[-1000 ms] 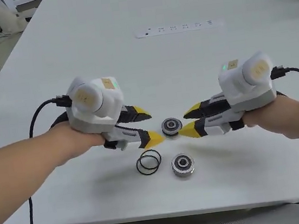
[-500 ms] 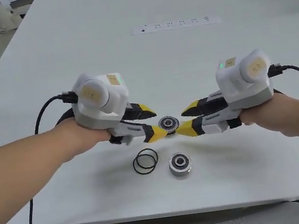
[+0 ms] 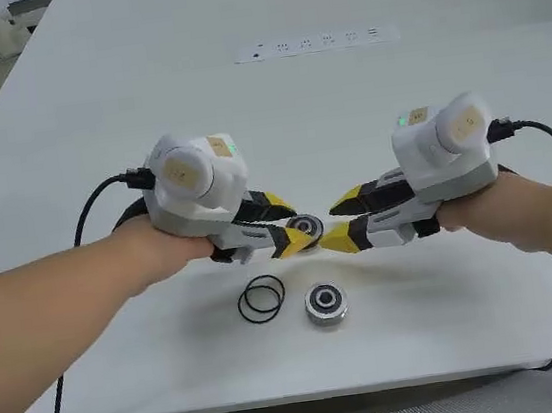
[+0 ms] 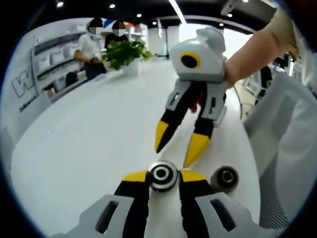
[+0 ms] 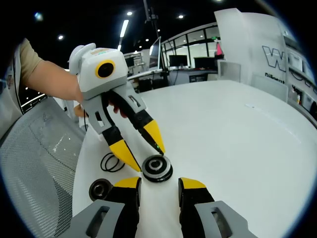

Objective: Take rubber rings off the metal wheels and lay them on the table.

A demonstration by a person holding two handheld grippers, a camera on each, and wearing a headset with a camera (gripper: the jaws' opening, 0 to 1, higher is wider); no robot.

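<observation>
A metal wheel (image 3: 305,228) with a dark rubber rim sits between the yellow tips of my left gripper (image 3: 289,225), which is shut on it. The left gripper view has the same wheel (image 4: 163,175) pinched between my left gripper (image 4: 163,177) tips. My right gripper (image 3: 336,222) faces it from the right, open, its tips just short of the wheel. From the right gripper view, my right gripper (image 5: 160,183) stands open below the wheel (image 5: 157,168). Two loose black rubber rings (image 3: 260,299) lie overlapping on the table. A second wheel (image 3: 325,302) lies beside them.
The white table (image 3: 144,112) stretches far back, with a white power strip (image 3: 316,42) across it. Black cables trail from both grippers toward the front edge (image 3: 280,402). People and a green plant (image 4: 124,52) stand at the far end in the left gripper view.
My left gripper has moved right and its jaws have come around the wheel. The right gripper has stayed close beside it. The rings and second wheel have not moved.
</observation>
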